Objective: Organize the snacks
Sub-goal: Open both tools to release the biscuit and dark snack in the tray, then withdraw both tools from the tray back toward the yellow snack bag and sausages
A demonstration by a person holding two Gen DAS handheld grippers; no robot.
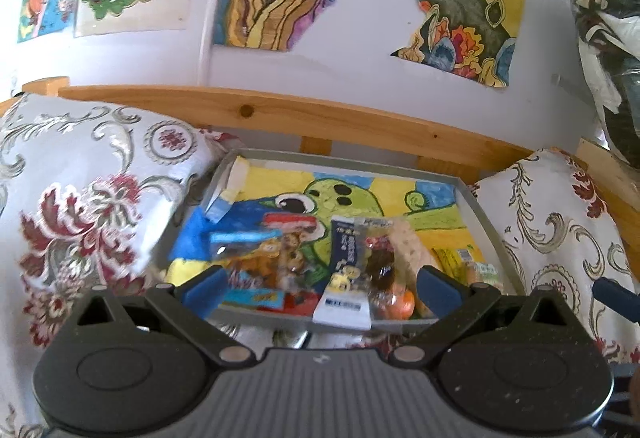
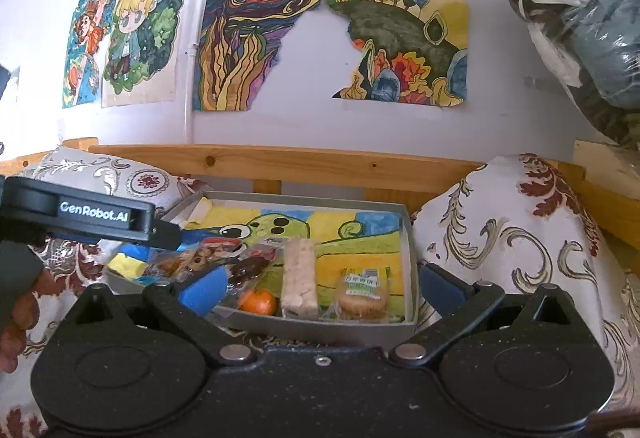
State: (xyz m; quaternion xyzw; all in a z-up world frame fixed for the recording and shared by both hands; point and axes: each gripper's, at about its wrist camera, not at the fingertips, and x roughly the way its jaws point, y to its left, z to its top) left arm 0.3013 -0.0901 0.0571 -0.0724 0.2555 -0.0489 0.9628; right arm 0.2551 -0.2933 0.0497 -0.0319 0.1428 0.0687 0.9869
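Grey tray full of snacks sits between two flowery cushions, with a wooden rail on its far side. Both my tools are spread wide and empty, left tool and right tool hovering at its near edge. Orange, rice bar and wrapped cake lie near-right in it.

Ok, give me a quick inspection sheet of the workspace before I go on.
Surface: floral cushions flank a grey tray lined with a frog drawing.
Job's things: rice bar, round biscuit pack, orange sweet, mixed wrapped snacks, all in the tray.
Clutter: nothing seen.
Grippers: left gripper and right gripper, jaws open, empty, near the tray's front edge.
Cables: nothing seen.
Surroundings: wooden rail, wall drawings, bagged bundle.
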